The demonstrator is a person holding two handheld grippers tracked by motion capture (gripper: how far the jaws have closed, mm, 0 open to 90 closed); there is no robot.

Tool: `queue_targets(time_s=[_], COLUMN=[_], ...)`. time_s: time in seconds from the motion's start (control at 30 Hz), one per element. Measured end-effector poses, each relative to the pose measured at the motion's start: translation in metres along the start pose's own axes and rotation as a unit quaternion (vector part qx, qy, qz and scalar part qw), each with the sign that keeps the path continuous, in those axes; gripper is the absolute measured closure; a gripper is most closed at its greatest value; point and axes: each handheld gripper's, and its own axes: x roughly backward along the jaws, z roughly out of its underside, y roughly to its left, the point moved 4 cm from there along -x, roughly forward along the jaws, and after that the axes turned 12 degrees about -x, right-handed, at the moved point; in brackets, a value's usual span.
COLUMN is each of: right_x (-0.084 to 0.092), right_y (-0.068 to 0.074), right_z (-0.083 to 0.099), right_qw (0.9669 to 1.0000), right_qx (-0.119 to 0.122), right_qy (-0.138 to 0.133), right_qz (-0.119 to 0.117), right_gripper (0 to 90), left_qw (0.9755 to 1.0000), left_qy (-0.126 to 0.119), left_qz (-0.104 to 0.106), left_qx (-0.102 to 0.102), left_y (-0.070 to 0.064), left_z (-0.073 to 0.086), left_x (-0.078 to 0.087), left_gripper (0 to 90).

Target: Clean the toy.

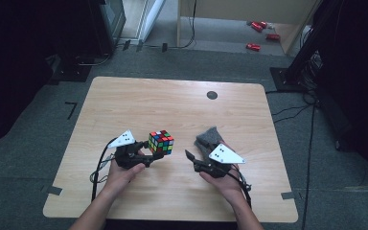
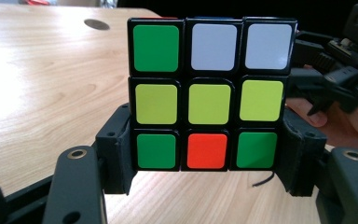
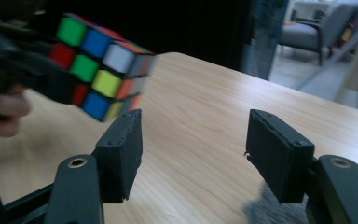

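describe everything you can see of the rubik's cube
The rubik's cube is a three-by-three puzzle of black plastic with glossy coloured stickers, scrambled. The face toward the left gripper's camera reads green, white, white; three yellow; green, orange, green. Blue and red tiles show on other sides. The left gripper is shut on its bottom layer, one pad on each side, holding it upright just above the wooden table.

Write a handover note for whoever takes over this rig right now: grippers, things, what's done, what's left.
Left gripper: shut on the Rubik's cube, pads on its two sides, cube held just above the table.
Right gripper: open, nothing between the jaws, a short way right of the cube.
Grey cloth: on the table by the right hand.
Done: cube gripped, still scrambled.
Left: probably bring the right gripper onto the cube.
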Motion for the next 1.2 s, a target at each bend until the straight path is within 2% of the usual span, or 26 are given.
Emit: queue_targets(time_s=[0.07,0.2,0.27,0.37,0.47,0.6,0.8,0.97,1.07,1.2], right_x=[-0.003,-0.009,-0.011,-0.012,-0.013,-0.016,-0.019,-0.021,-0.022,-0.024], right_y=[0.008,0.019,0.024,0.027,0.030,0.033,0.036,0.037,0.039,0.041], right_z=[0.003,0.009,0.011,0.011,0.012,0.014,0.018,0.021,0.023,0.024], right_qw=[0.9996,0.9980,0.9970,0.9964,0.9952,0.9937,0.9902,0.9858,0.9816,0.9756], right_qx=[0.021,0.047,0.059,0.070,0.087,0.106,0.133,0.162,0.185,0.215], right_qy=[0.003,0.013,0.013,-0.003,-0.006,-0.010,-0.015,-0.017,-0.020,-0.025], right_qz=[-0.016,-0.040,-0.047,-0.047,-0.045,-0.037,-0.039,-0.040,-0.042,-0.039], right_gripper=[34.7,34.6,33.4,30.0,27.0,25.9,25.7,26.2,26.4,26.3], left_qw=[0.9998,0.9988,0.9985,0.9979,0.9972,0.9945,0.9916,0.9874,0.9841,0.9783], left_qy=[0.012,0.028,0.032,0.036,0.037,0.035,0.039,0.052,0.060,0.069], left_qz=[0.015,0.040,0.045,0.052,0.062,0.091,0.115,0.141,0.156,0.178], left_qx=[0.005,0.005,0.006,0.014,0.021,0.037,0.046,0.050,0.060,0.081], left_y=[0.001,0.000,0.000,0.001,0.001,-0.001,-0.003,-0.006,-0.007,-0.006], left_z=[0.000,-0.002,-0.002,-0.002,-0.002,-0.004,-0.004,-0.004,-0.002,0.000], left_x=[0.000,-0.001,-0.001,-0.002,-0.001,-0.002,-0.003,-0.006,-0.009,-0.012], left_gripper=[34.5,34.5,34.5,34.5,34.5,34.5,34.5,34.5,34.5,34.5])
